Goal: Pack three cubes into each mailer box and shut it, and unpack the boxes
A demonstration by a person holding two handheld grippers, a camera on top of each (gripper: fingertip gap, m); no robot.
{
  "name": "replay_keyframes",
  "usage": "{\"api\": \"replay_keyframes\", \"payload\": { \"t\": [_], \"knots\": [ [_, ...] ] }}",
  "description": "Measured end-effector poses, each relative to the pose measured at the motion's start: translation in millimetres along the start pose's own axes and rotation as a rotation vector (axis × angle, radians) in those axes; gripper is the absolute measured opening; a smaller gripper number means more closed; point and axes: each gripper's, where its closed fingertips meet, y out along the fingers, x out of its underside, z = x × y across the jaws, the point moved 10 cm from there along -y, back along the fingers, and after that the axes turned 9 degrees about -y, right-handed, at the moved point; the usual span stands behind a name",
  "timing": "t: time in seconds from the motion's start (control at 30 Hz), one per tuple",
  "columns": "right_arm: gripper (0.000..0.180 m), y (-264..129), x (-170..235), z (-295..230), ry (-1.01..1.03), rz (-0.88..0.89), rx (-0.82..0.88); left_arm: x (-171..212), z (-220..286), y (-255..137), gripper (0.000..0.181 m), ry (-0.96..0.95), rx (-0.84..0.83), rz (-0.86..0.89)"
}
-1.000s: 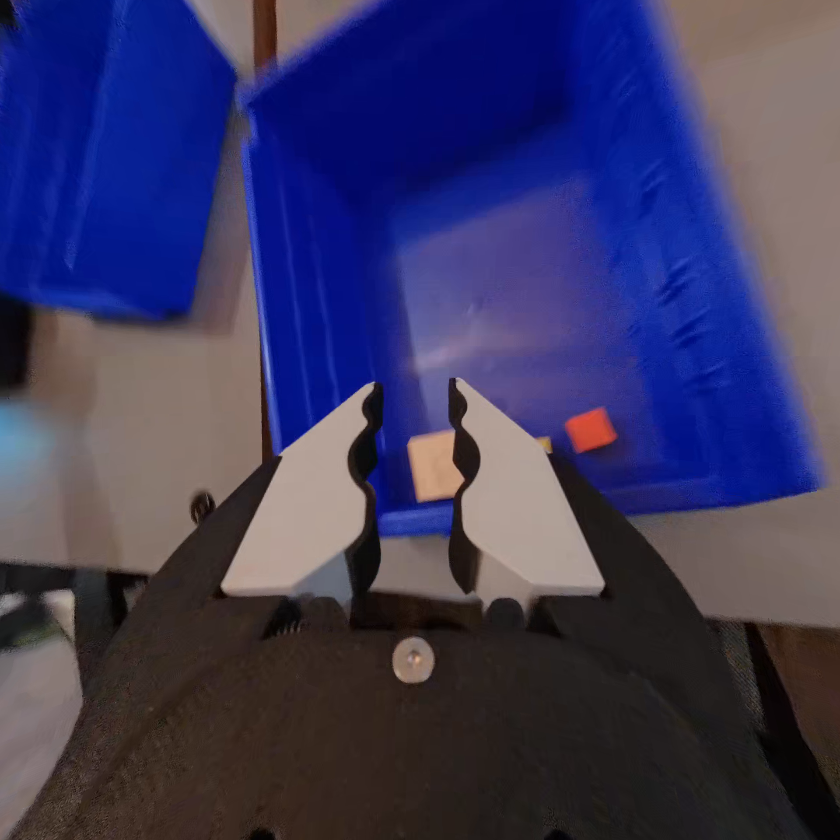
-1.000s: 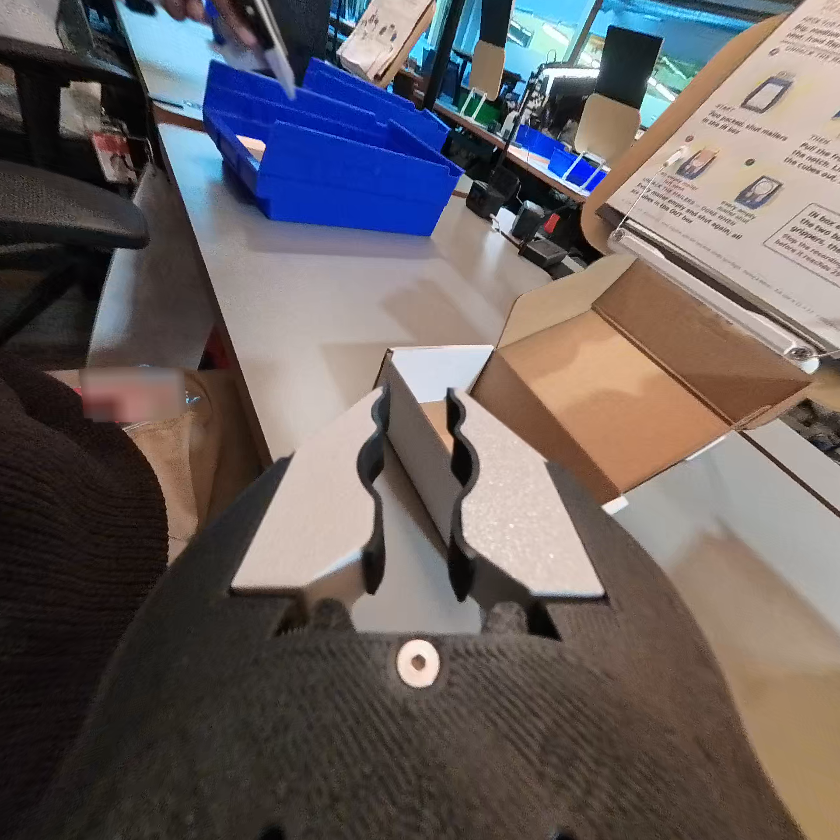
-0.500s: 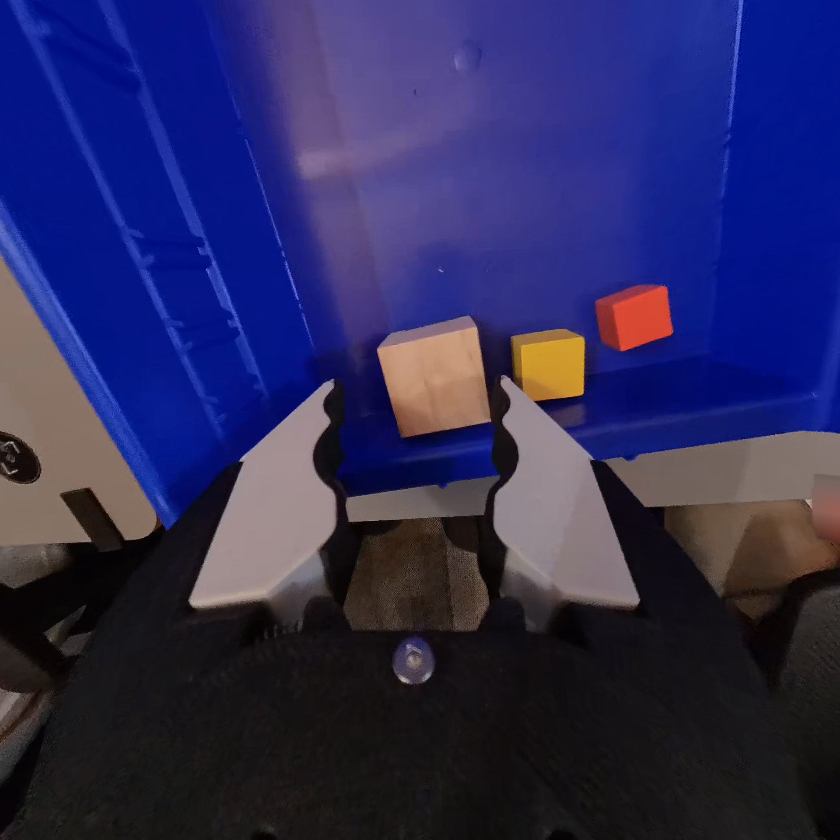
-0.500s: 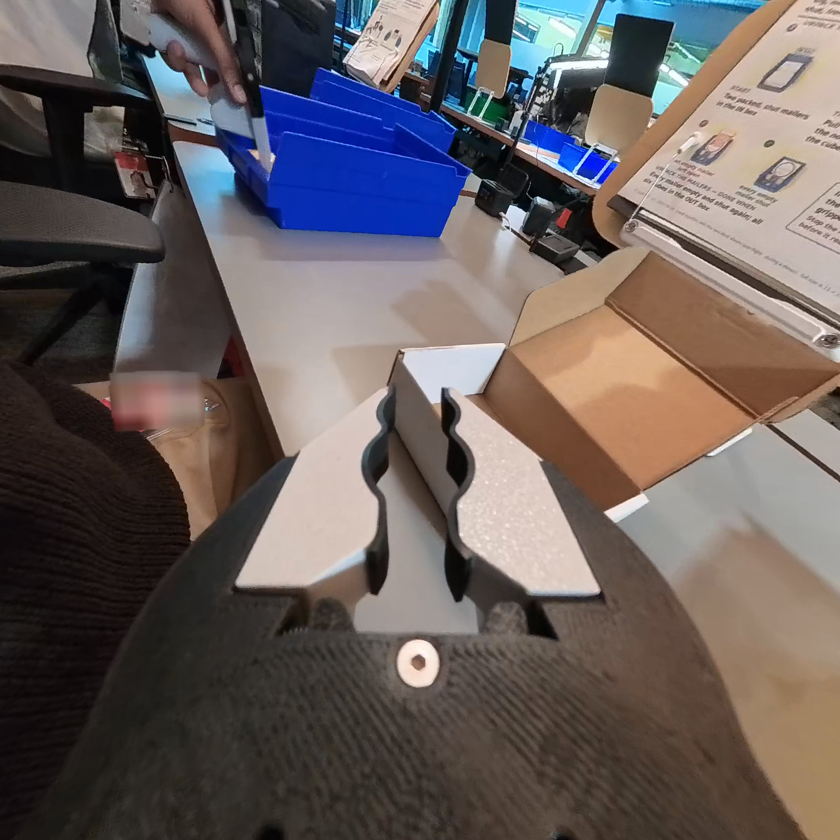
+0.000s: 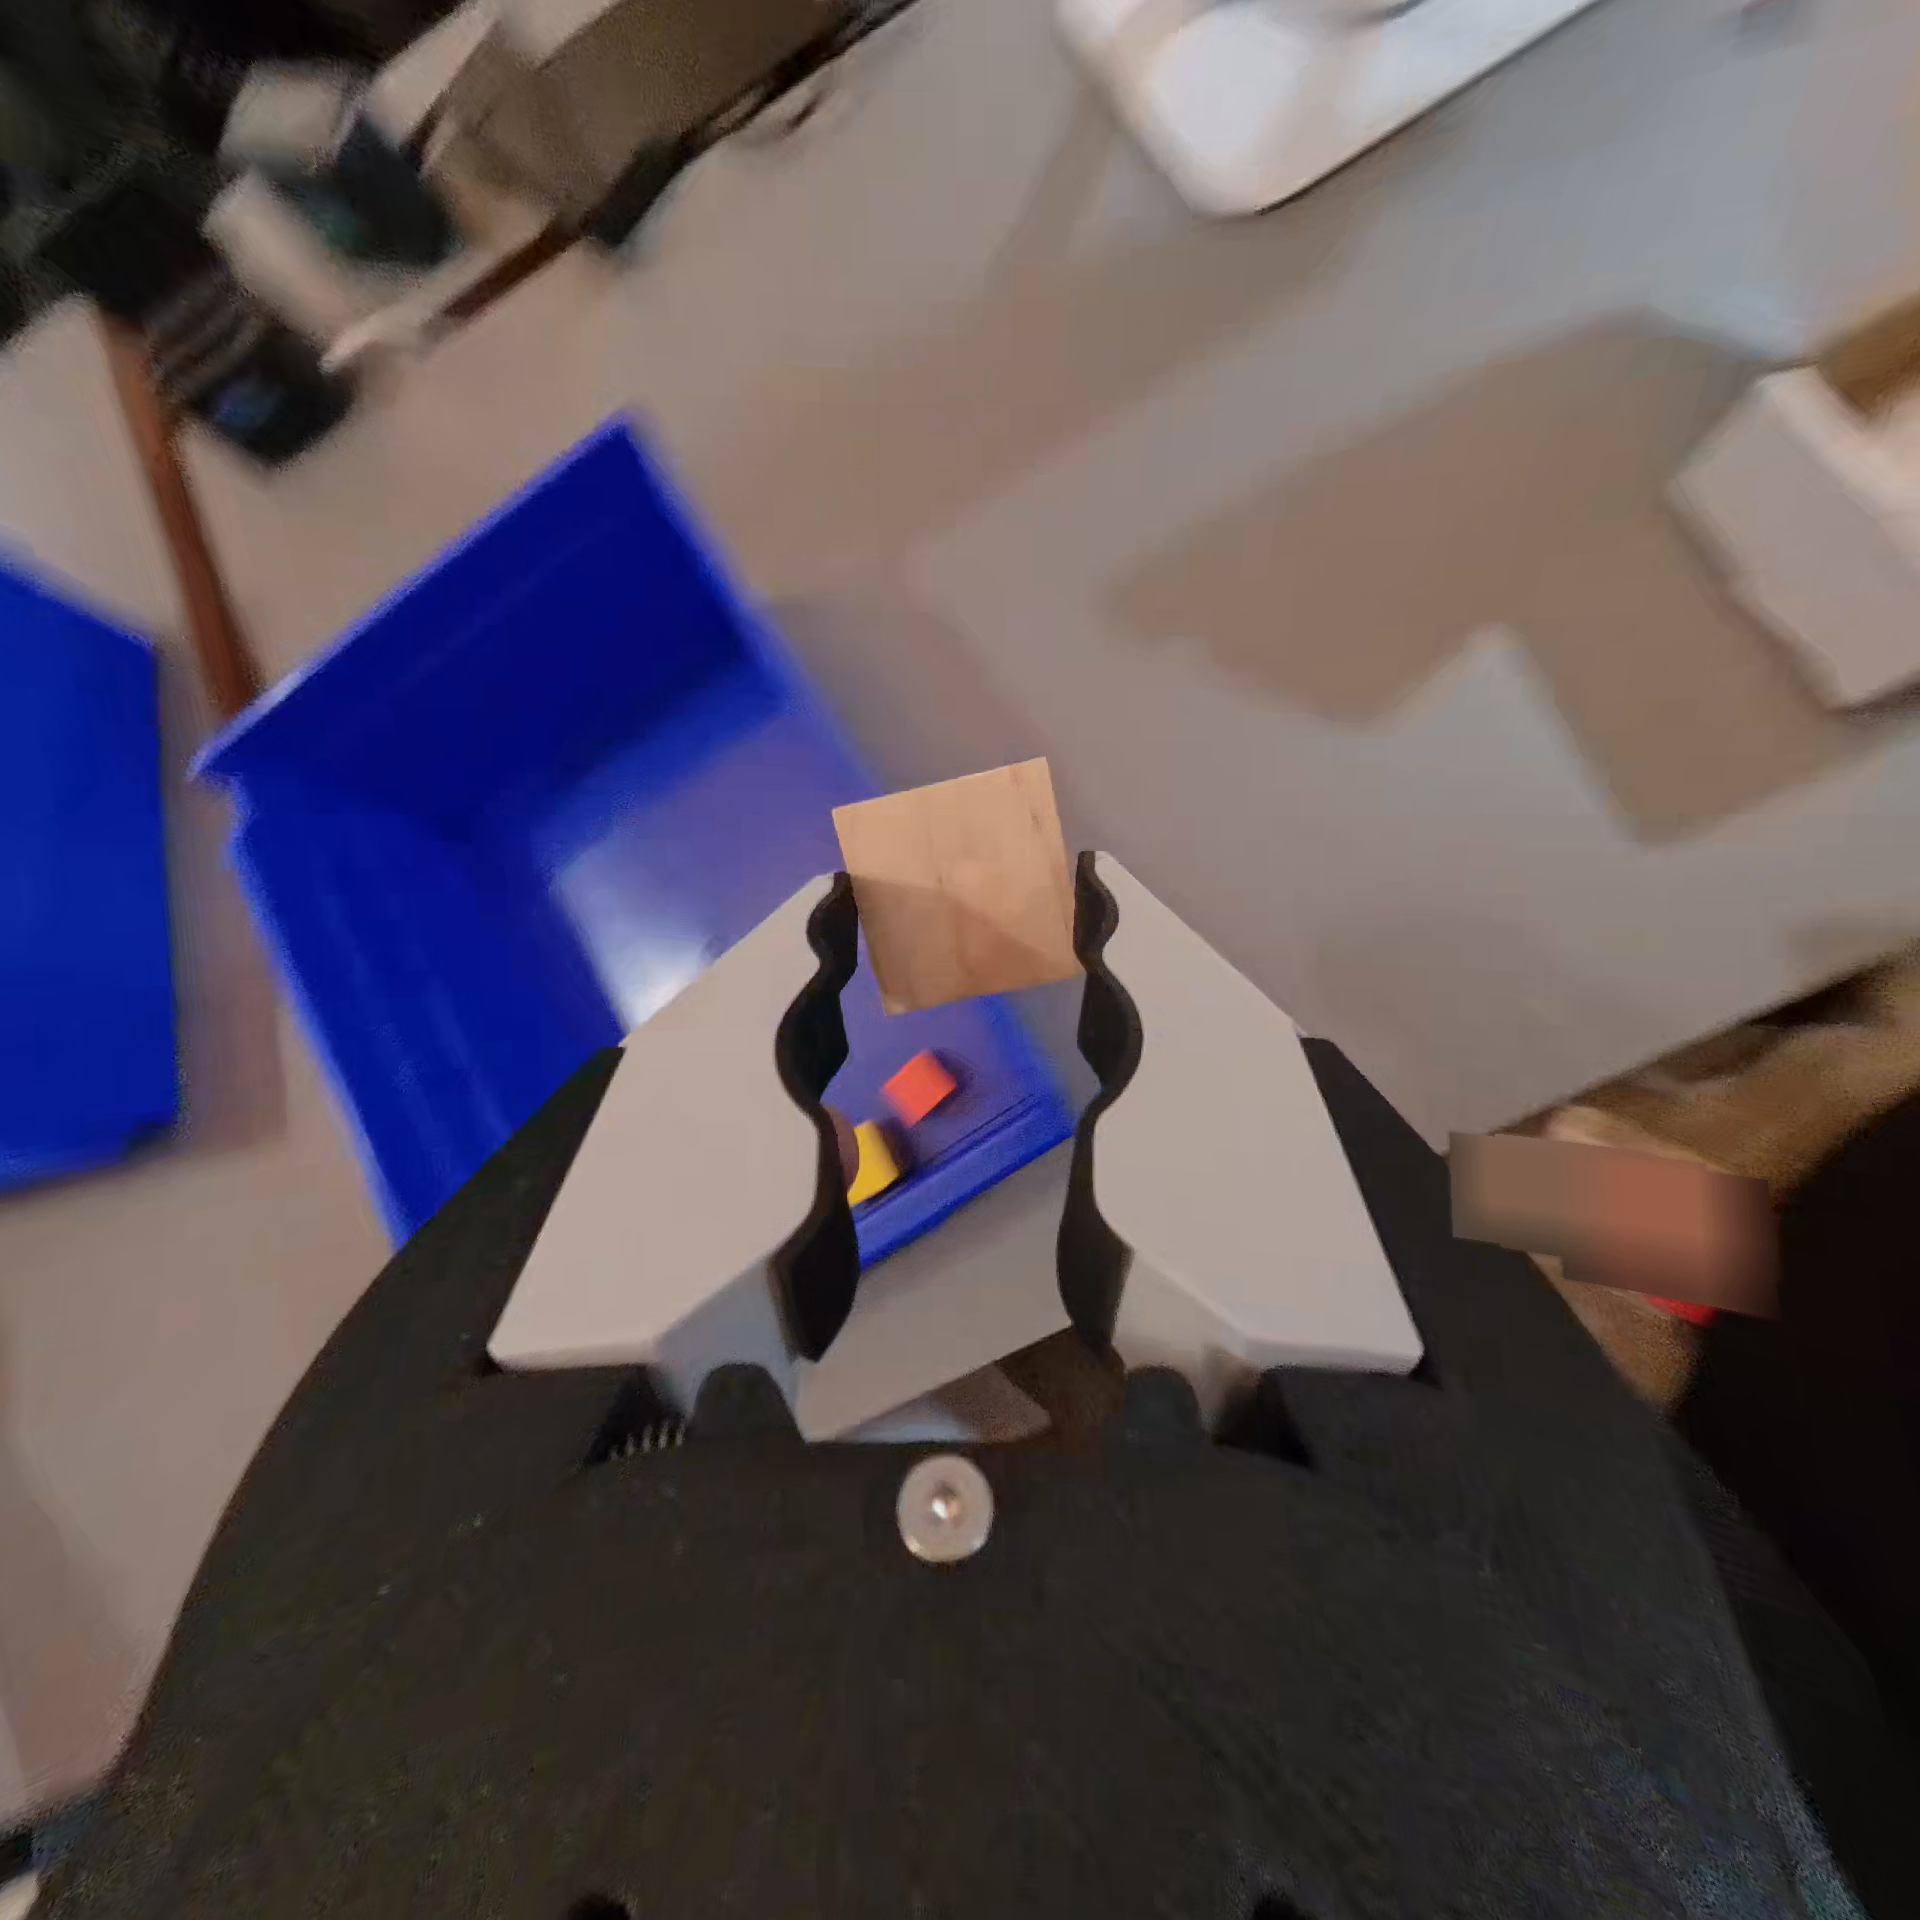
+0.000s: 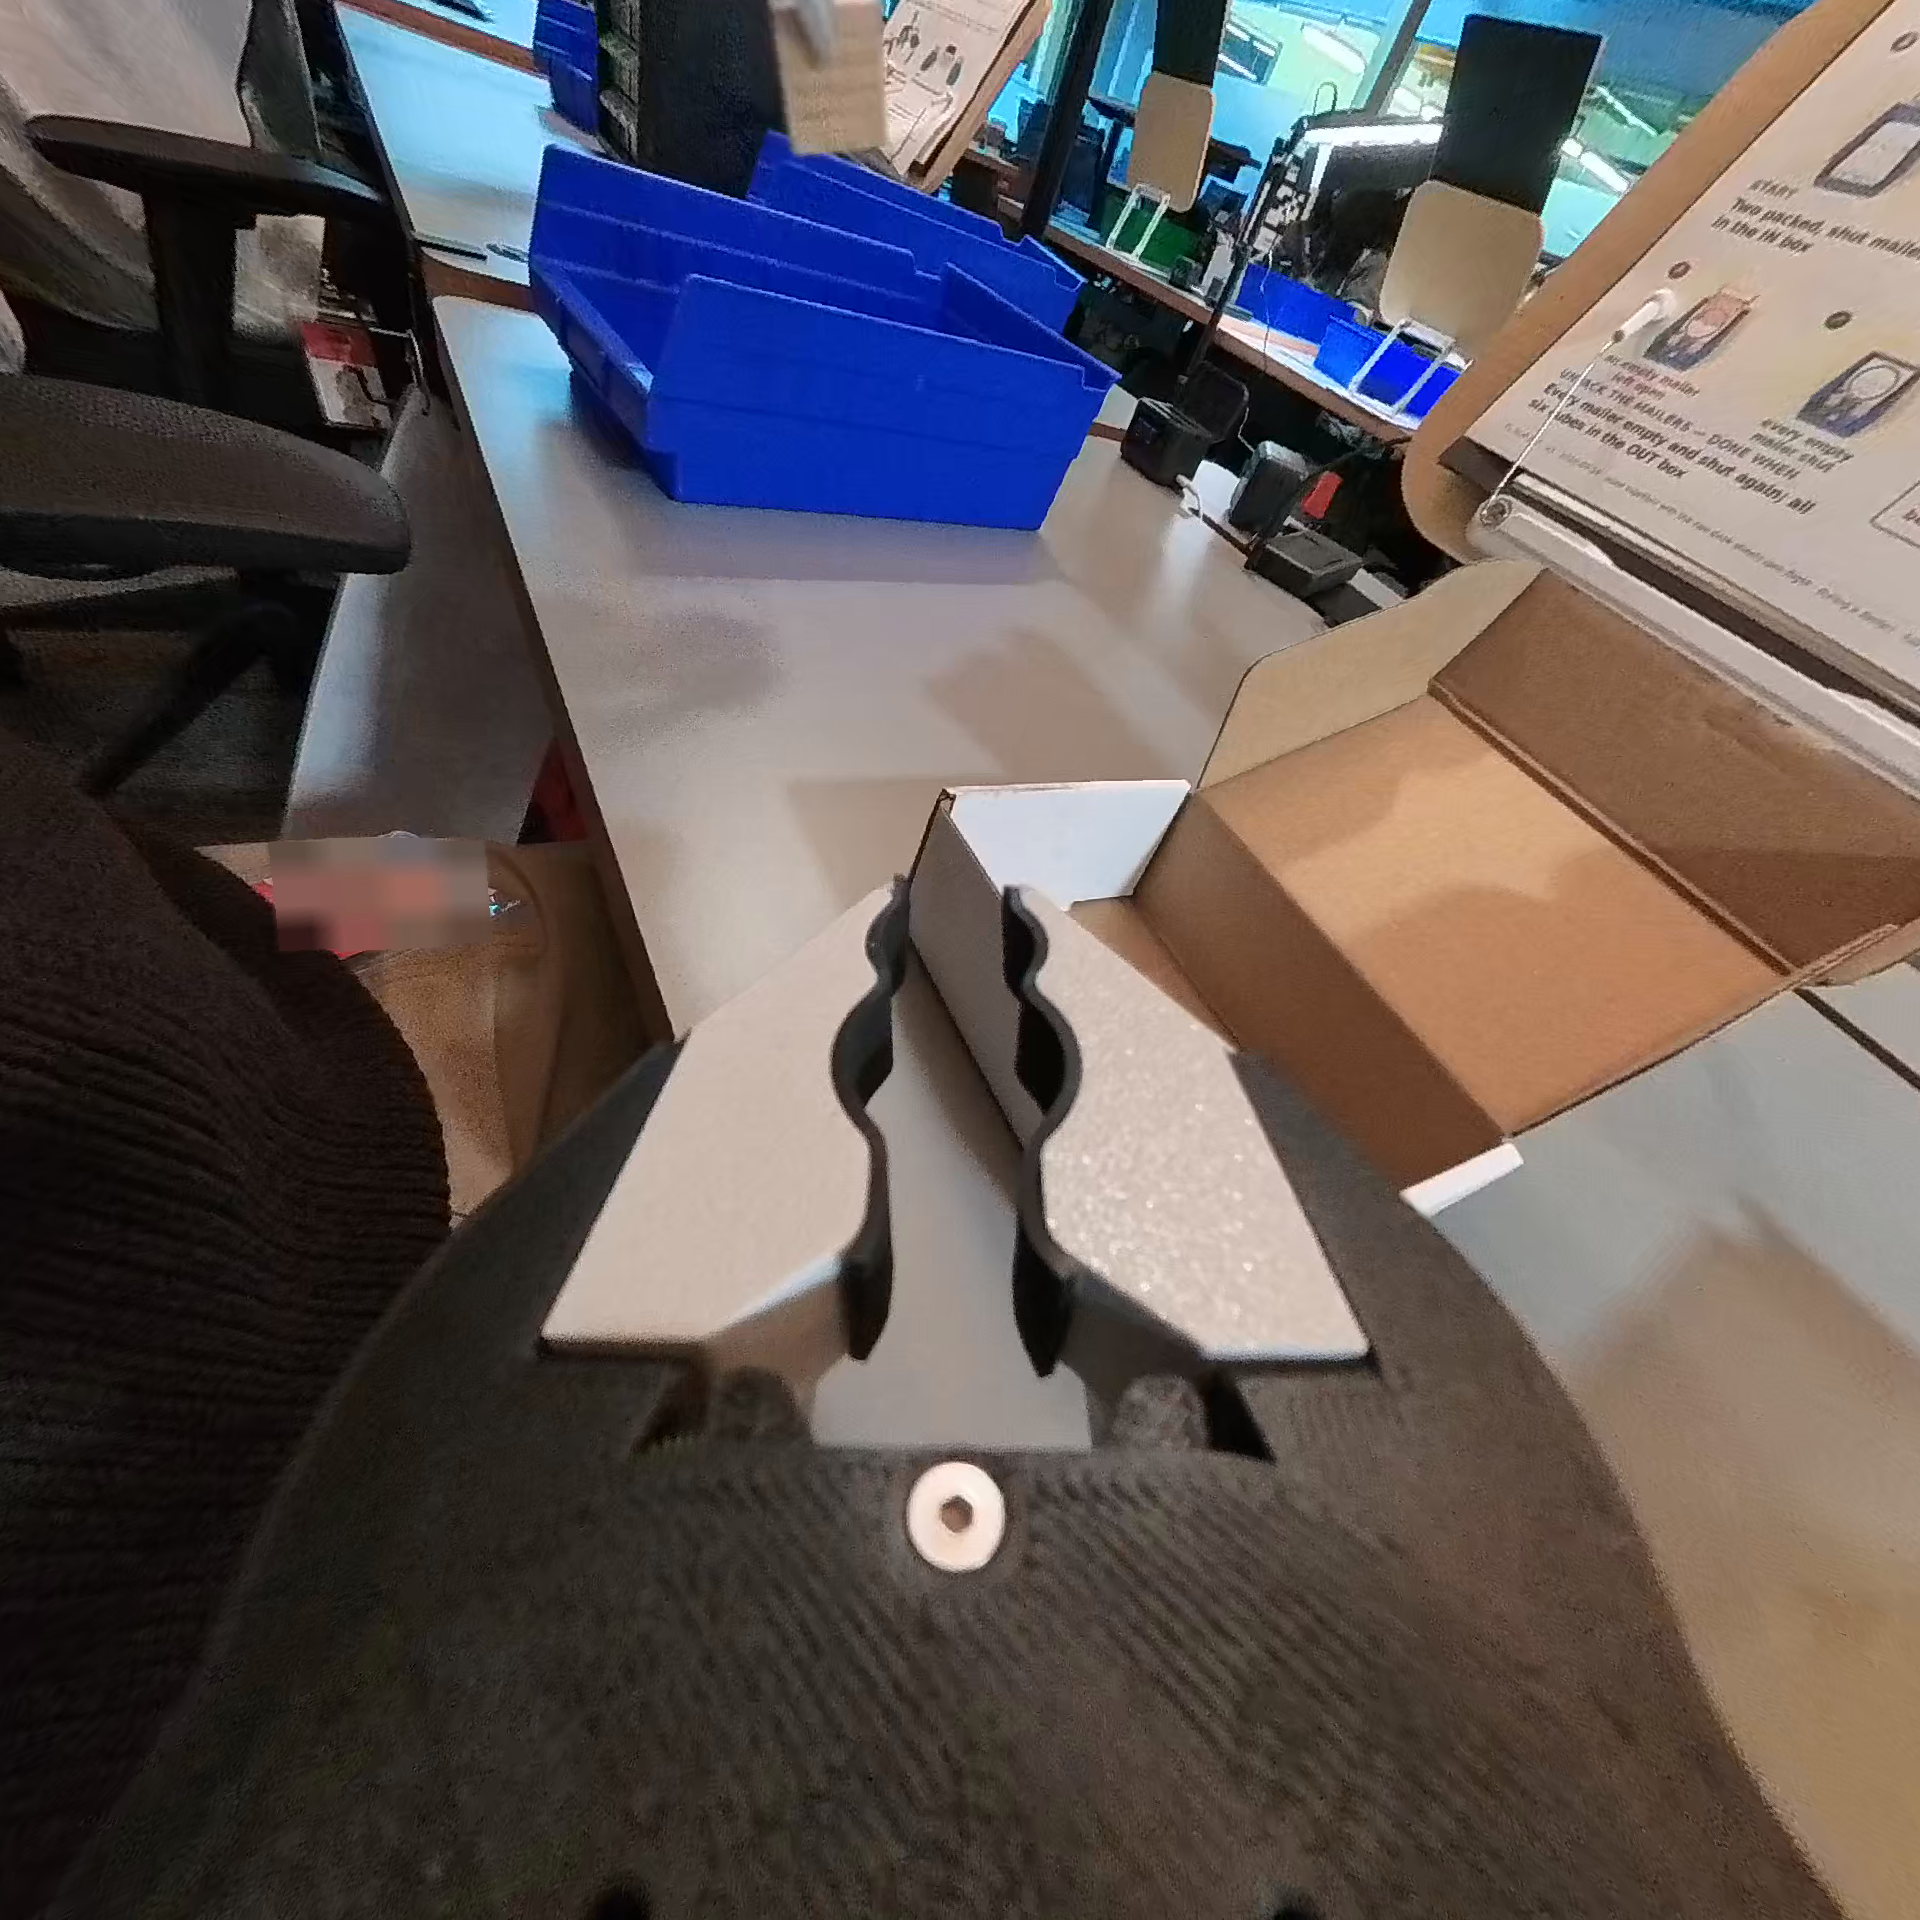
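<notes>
My left gripper (image 5: 956, 883) is shut on a plain wooden cube (image 5: 956, 883) and holds it in the air above the blue bin (image 5: 468, 831). A red cube (image 5: 920, 1086) and a yellow cube (image 5: 873, 1158) lie at the bin's near end. In the right wrist view the held wooden cube (image 6: 831, 83) shows at the top, above the blue bins (image 6: 831, 416). My right gripper (image 6: 951, 904) straddles the white front wall of the open mailer box (image 6: 1403, 935), one finger inside and one outside, closed on it. The box's visible inside is bare cardboard.
A second blue bin (image 5: 73, 883) stands left of the first. The mailer box also shows at the right edge of the left wrist view (image 5: 1818, 520). An instruction board (image 6: 1714, 343) leans behind the box. An office chair (image 6: 187, 488) is left of the grey table (image 6: 779, 675). About 40 cm separates my left fingertips from my right.
My left gripper dropped into the bin, opened around the wooden cube, closed on it and lifted it out towards the right. My right gripper stayed on the box wall.
</notes>
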Motion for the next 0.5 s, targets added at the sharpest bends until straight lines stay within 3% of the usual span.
{"api": "replay_keyframes", "payload": {
  "t": [0.13, 0.27, 0.5],
  "knots": [
    [0.016, -1, 2, -1, -0.015, -0.011, -0.008, -34, 105, 9, 0.042, 0.264, 0.215, 0.062],
    [0.015, -3, 2, -2, -0.048, -0.023, -0.016, -53, 197, 42, 0.042, 0.505, 0.420, 0.060],
    [0.014, -5, 0, -7, -0.093, -0.027, -0.038, -55, 277, 132, 0.043, 0.782, 0.517, -0.151]
  ]
}}
